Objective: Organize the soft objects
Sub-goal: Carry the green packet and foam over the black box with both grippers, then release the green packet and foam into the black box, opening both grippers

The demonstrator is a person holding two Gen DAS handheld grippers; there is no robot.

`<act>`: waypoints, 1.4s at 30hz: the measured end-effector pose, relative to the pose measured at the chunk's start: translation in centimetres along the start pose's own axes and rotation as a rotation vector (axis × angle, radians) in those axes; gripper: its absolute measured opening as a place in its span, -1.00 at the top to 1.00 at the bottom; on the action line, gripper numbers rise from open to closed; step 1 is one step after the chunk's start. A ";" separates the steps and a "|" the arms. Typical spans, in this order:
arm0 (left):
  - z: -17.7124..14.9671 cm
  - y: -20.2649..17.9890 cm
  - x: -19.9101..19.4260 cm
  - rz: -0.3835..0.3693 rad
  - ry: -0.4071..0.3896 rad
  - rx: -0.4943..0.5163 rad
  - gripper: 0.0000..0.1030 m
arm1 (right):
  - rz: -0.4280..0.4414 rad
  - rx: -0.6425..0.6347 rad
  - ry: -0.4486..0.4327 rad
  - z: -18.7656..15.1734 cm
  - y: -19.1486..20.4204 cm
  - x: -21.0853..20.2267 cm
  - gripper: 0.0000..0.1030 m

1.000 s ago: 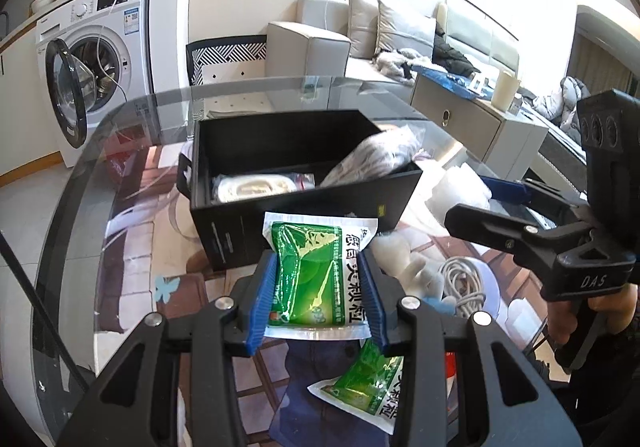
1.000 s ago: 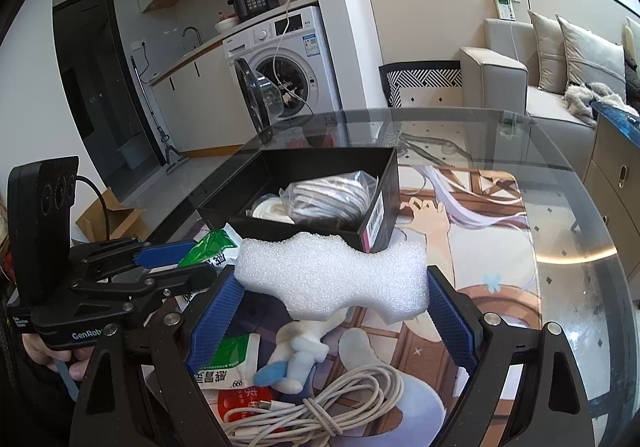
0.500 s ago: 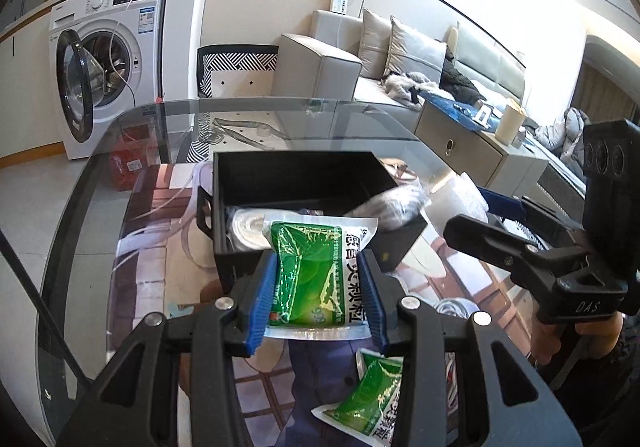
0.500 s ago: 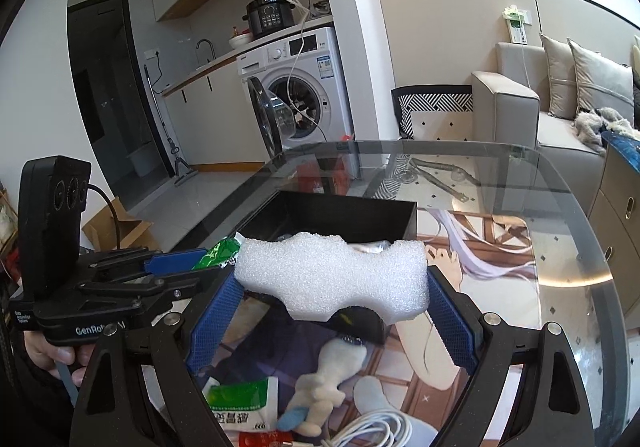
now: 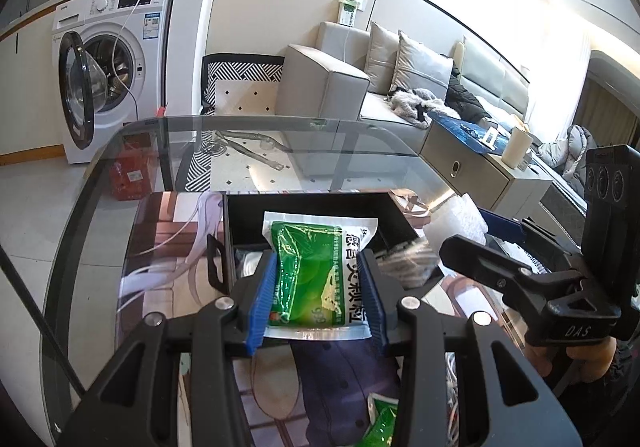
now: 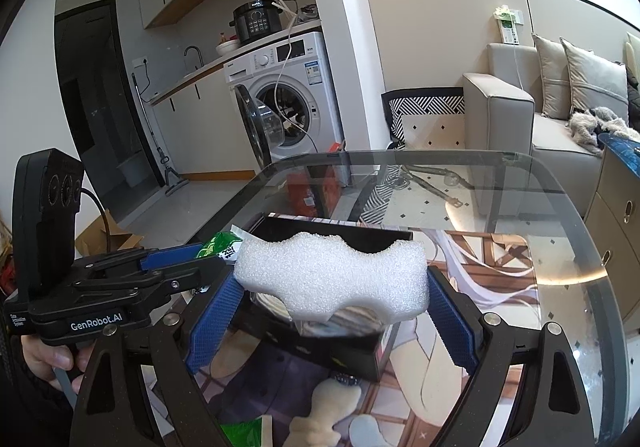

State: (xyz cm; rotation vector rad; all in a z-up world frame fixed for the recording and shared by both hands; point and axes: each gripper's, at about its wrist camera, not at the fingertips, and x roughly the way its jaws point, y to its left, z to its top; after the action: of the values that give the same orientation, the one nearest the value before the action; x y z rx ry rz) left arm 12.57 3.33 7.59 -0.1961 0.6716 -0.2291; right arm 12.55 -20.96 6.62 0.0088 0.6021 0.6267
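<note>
My left gripper [image 5: 316,299] is shut on a green and white sachet [image 5: 312,279], held above the near edge of the black box [image 5: 304,203]. Across its wide jaws my right gripper [image 6: 332,307] is shut on a white foam block [image 6: 332,279], which hangs over the same black box [image 6: 360,355]. Inside the box lie a coiled white item [image 5: 250,265] and a clear bag of grey material [image 5: 404,259]. From the left wrist view the right gripper [image 5: 492,231] shows at the right with the foam block [image 5: 460,219]; the left gripper [image 6: 192,259] shows in the right wrist view with the sachet [image 6: 222,245].
The box stands on a round glass table [image 6: 560,231] over a printed mat. Below the grippers lie another green sachet [image 5: 380,427], a plush toy [image 6: 320,415] and a white cable [image 5: 452,375]. A washing machine [image 5: 108,63] and sofa [image 5: 360,87] stand beyond the table.
Both grippers have risen and moved forward toward the box while keeping their loads. The sachet and the foam block now hang over the box instead of in front of it.
</note>
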 end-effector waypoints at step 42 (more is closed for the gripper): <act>0.4 1.6 5.9 0.039 0.074 -0.011 0.23 | -0.031 -0.022 0.087 1.0 -0.8 6.2 -0.77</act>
State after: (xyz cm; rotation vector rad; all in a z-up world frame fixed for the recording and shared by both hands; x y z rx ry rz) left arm 17.58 3.26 4.04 -0.1854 0.7500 -0.1962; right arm 17.53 -18.06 4.08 -0.0484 0.6781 0.6060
